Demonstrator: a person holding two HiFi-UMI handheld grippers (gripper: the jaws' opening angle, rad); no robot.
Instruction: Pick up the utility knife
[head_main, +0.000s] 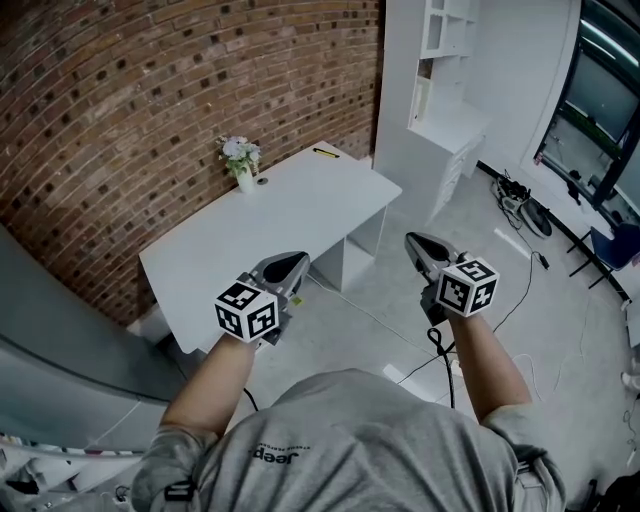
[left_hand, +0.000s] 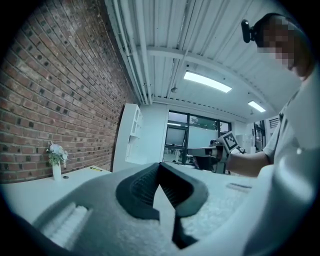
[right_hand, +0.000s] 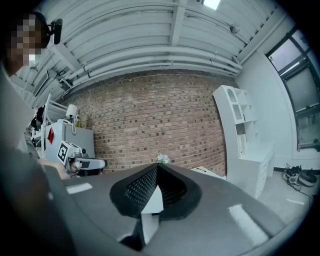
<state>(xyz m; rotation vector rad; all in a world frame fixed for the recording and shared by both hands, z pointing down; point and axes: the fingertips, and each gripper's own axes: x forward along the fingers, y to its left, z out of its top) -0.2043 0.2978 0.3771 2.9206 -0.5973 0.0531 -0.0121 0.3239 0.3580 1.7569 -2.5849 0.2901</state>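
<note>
The utility knife (head_main: 325, 153) is a small yellow item lying at the far end of the white desk (head_main: 300, 215). It also shows as a yellow sliver in the left gripper view (left_hand: 96, 169) and the right gripper view (right_hand: 200, 170). My left gripper (head_main: 292, 266) hangs over the desk's near edge, jaws shut with nothing between them (left_hand: 159, 165). My right gripper (head_main: 418, 244) floats over the floor to the right of the desk, also shut and empty (right_hand: 157, 166). Both are far from the knife.
A small vase of flowers (head_main: 241, 160) stands on the desk against the brick wall (head_main: 150, 110). A white shelf unit (head_main: 445, 90) rises to the right of the desk. Cables (head_main: 515, 190) lie on the grey floor. A grey curved surface (head_main: 50, 330) lies at the left.
</note>
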